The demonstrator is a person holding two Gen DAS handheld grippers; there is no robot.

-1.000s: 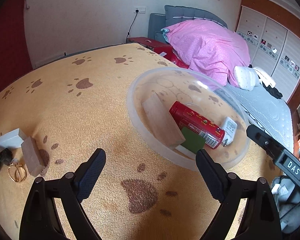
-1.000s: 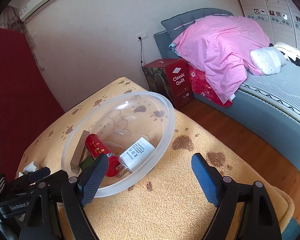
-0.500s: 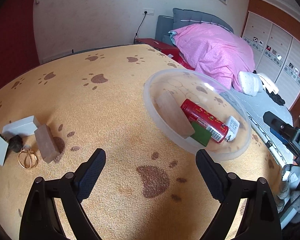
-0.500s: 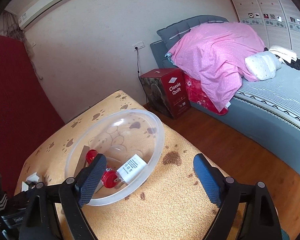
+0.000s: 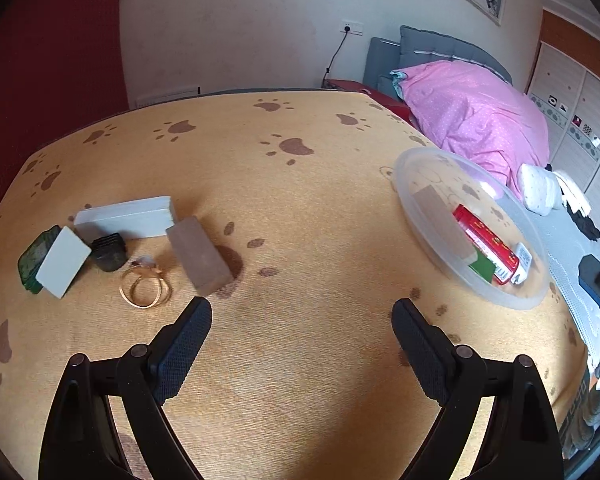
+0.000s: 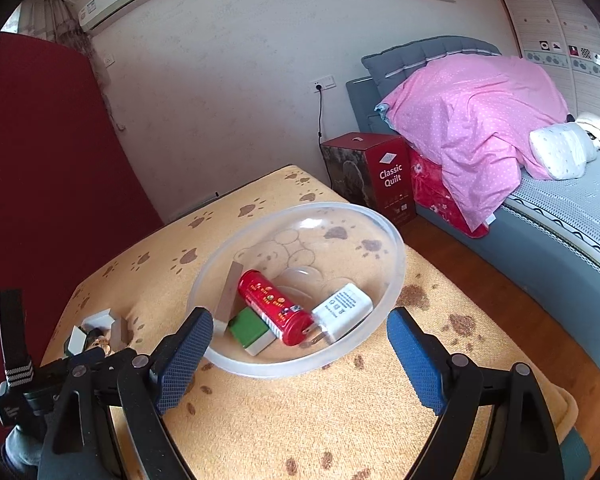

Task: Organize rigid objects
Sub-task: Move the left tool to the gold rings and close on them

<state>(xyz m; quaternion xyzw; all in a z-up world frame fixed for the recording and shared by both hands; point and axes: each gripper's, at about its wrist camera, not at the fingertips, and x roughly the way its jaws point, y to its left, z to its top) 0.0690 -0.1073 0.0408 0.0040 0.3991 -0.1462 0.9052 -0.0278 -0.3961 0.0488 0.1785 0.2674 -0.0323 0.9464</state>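
Left tongs (image 5: 301, 322) are standing wide with nothing between the jaws, hovering over the paw-print table (image 5: 300, 184). Right tongs (image 6: 300, 326) are likewise standing wide and empty, pointing at the clear bowl (image 6: 395, 256) near the table's right edge. Bowl is holding a red tin (image 6: 274, 306), a white charger (image 6: 341, 310), a green block (image 6: 250, 330) and a tan block (image 6: 228, 300) leaning against the tin. Loose items are lying grouped on the left of the table, well apart from the bowl: a white box (image 5: 126, 218), a brown block (image 5: 200, 256) just beside it, gold rings (image 5: 146, 290), a small black object (image 5: 108, 252), a white tile (image 5: 62, 268) leaning on a dark green piece (image 5: 34, 258).
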